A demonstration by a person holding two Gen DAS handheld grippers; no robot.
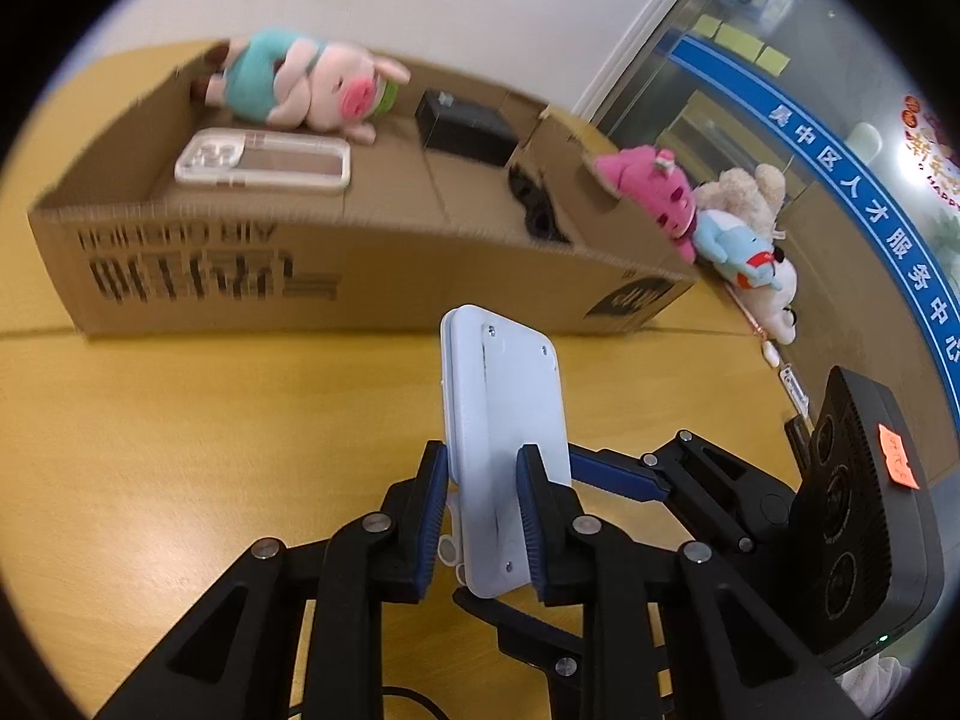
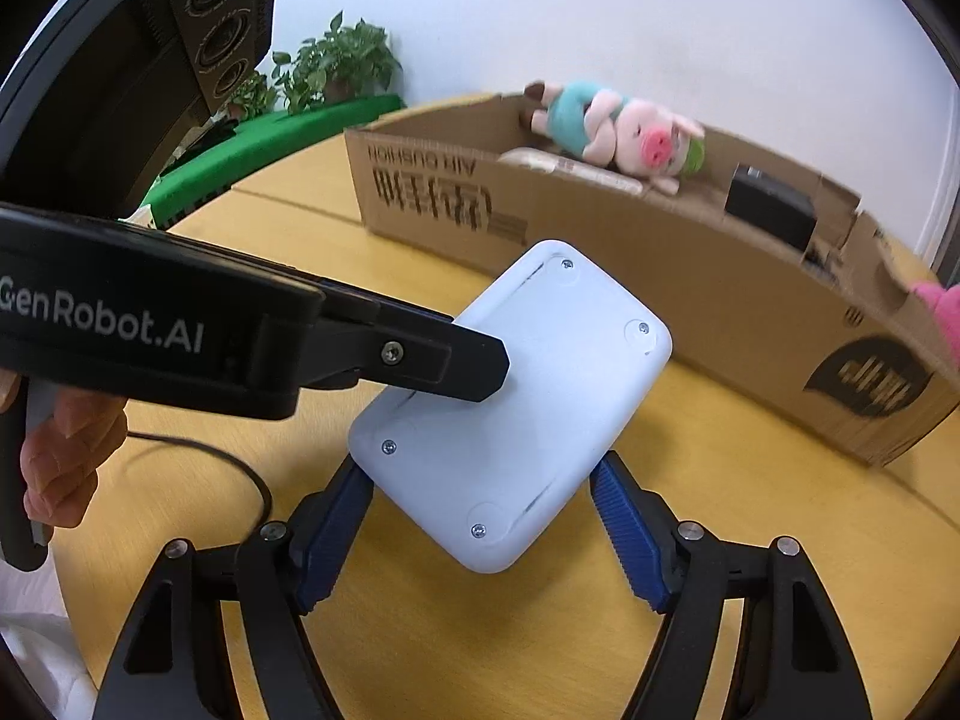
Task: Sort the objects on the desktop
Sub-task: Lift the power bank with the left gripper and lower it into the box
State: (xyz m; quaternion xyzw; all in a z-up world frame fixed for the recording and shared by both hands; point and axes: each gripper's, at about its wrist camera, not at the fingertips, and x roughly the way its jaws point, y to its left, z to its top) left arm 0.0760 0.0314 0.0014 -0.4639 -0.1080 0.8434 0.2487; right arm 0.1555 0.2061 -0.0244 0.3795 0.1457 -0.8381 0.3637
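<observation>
My left gripper is shut on a pale blue flat plastic device and holds it on edge above the yellow table. In the right wrist view the same device hangs between my right gripper's open blue fingers, with the left gripper's black finger across it. The cardboard box behind holds a pig plush, a clear phone case and a black box.
Pink, beige and blue plush toys lie right of the box. The right gripper's black body stands at the right. A cable lies on the table. Potted plants stand far left.
</observation>
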